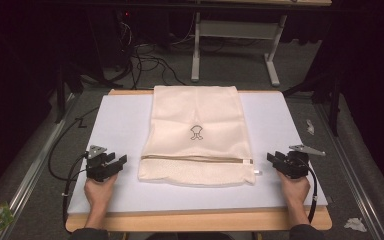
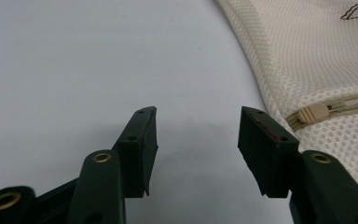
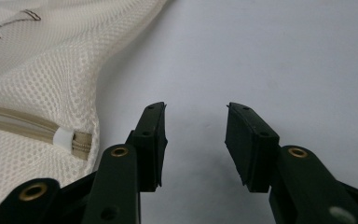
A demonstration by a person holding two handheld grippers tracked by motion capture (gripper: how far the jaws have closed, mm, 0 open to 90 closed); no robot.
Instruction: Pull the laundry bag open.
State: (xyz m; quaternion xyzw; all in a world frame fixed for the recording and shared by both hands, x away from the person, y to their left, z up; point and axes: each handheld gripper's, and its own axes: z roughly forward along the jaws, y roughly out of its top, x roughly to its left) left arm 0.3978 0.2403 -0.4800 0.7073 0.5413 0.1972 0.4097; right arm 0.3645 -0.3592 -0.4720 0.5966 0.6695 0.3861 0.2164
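On the white mat (image 1: 115, 120), a zipped mesh bag (image 1: 196, 135) lies flat, contents unseen.

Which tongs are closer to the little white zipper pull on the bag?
The right tongs. The zipper pull sits at the mesh bag's right edge, just beside those open tongs. The left tongs wait open past the bag's opposite edge, a whole bag-width away.

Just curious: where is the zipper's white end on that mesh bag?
In the high view the white zipper end sits at the mesh bag's near right edge, close beside the right gripper.
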